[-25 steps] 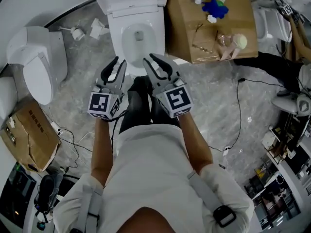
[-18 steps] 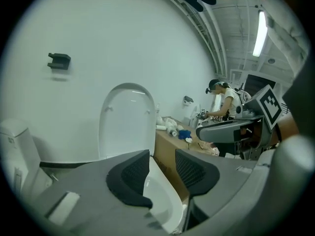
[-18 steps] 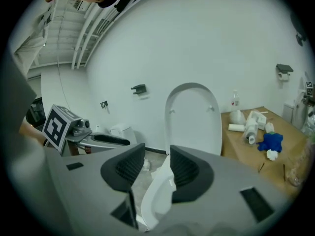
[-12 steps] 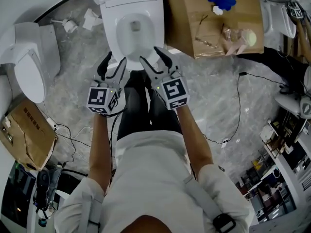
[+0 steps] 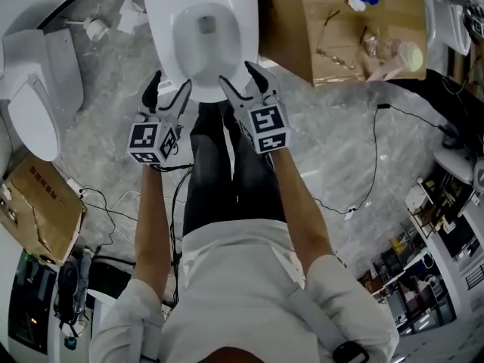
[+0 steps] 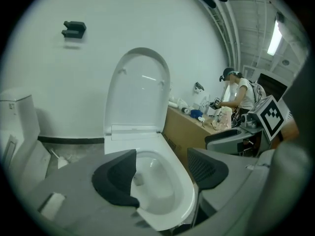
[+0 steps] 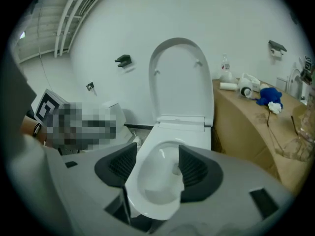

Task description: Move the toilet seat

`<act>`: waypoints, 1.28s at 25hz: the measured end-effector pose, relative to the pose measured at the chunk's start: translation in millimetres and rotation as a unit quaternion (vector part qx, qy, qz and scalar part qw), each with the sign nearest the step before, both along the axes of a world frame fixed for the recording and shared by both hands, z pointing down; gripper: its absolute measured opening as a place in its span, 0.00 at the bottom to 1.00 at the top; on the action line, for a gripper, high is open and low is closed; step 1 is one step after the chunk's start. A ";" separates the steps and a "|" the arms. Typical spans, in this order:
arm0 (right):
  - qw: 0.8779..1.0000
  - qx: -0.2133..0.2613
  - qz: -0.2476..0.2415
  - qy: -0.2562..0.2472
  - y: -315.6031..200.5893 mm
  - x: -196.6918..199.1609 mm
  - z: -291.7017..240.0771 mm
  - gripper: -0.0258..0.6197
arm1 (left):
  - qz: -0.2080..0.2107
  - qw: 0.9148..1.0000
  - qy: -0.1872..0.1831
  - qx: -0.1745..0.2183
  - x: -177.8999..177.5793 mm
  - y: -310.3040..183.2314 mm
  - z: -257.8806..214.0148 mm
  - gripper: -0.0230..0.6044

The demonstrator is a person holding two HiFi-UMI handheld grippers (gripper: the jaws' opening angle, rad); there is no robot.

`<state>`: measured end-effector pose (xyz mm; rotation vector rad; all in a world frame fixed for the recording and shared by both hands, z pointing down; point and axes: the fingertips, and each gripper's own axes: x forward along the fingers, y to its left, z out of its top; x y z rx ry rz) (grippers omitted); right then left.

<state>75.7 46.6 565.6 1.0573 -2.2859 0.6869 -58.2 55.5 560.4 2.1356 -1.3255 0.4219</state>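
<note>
The head view alone shows the whole layout from above. The person stands over the toilet, with both arms stretched forward. The left hand-held gripper (image 5: 170,89) and right hand-held gripper (image 5: 240,80) sit side by side at the front edge of the seat (image 5: 247,40). A second toilet (image 5: 38,89) stands to the left, a cardboard box (image 5: 340,29) to the right, and cables (image 5: 370,165) trail over the marble floor (image 5: 113,134).

The two gripper views add what the head view foreshortens. The lid (image 6: 138,90) stands upright against the white wall, smooth and solid, with small bumpers near its upper edge.

The left gripper view also shows another person (image 6: 241,90) far off beyond the box. The right gripper's marker cube (image 6: 272,116) is close at its right edge. The right gripper view shows a blue thing (image 7: 269,96) and white bottles on top of the box.

The seat is a glossy white oval ring lying flat on the bowl, below the raised lid.

The left hand-held gripper (image 6: 162,173) has just been opening and its jaws stand wide apart. The seat's (image 6: 184,191) near rim shows in the gap between them, not gripped. The right hand-held gripper (image 7: 156,167) has also just been opening and is about half spread. The front of the seat (image 7: 152,208) shows between its dark pads, and they are not clamped on it.
</note>
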 end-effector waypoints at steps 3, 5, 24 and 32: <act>1.000 -0.018 0.004 0.005 4.7 3.8 27.7 0.49 | -0.011 1.000 0.002 -0.014 -6.0 1.9 24.2 0.58; 0.999 -0.030 0.005 0.011 7.9 6.3 46.3 0.53 | -0.019 1.000 0.004 -0.023 -9.3 5.0 41.0 0.60; 0.992 -0.098 0.066 0.038 32.9 35.7 188.6 0.70 | -0.079 0.992 -0.002 -0.095 -20.8 41.8 195.6 0.68; 0.989 -0.103 0.101 0.043 37.4 44.0 218.9 0.80 | -0.103 0.989 -0.001 -0.105 -27.8 46.2 227.4 0.71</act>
